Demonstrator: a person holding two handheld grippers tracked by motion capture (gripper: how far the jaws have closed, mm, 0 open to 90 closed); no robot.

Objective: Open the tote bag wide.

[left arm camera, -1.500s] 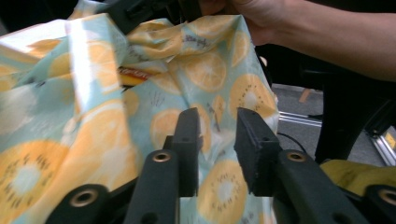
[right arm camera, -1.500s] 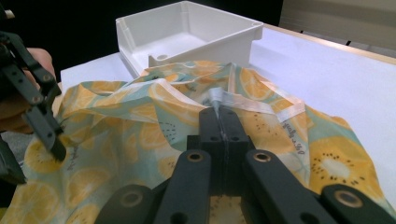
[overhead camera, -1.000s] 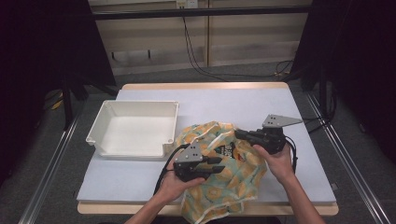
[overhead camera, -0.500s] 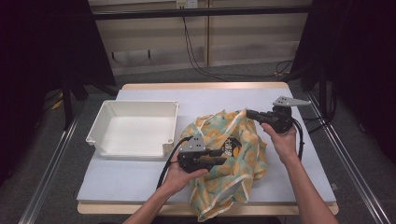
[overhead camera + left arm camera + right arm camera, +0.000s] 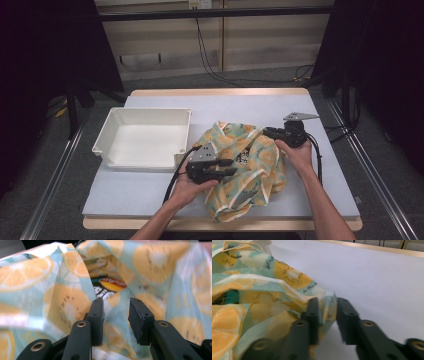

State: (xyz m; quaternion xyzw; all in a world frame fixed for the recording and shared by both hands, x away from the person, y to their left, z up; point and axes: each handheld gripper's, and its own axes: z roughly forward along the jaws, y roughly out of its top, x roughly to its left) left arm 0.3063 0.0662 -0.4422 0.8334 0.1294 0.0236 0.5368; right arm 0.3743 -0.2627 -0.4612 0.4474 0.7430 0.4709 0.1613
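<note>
A cloth bag [image 5: 250,172] printed with yellow citrus slices lies crumpled on the grey mat [image 5: 300,105]; a snack packet [image 5: 110,285] shows in its mouth. My left gripper [image 5: 231,169] lies at the bag's left side. Its jaws [image 5: 115,307] stand apart and have just been opening a little, with cloth lying loose between them and no pad pressing on it. My right gripper [image 5: 267,131] is at the bag's far right corner. Its jaws [image 5: 327,306] have just been opening, and a fold of the bag's edge [image 5: 325,305] hangs between them against one pad.
A white empty tray [image 5: 145,137] stands on the mat left of the bag. Bare mat stretches behind the bag and to its right. The table's wooden front edge [image 5: 150,223] runs close below the bag, and cables trail from both grippers.
The right gripper pulled the bag's corner away to the far right, then sank toward the mat and opened its jaws. The cloth has slackened. The left gripper stayed put.
</note>
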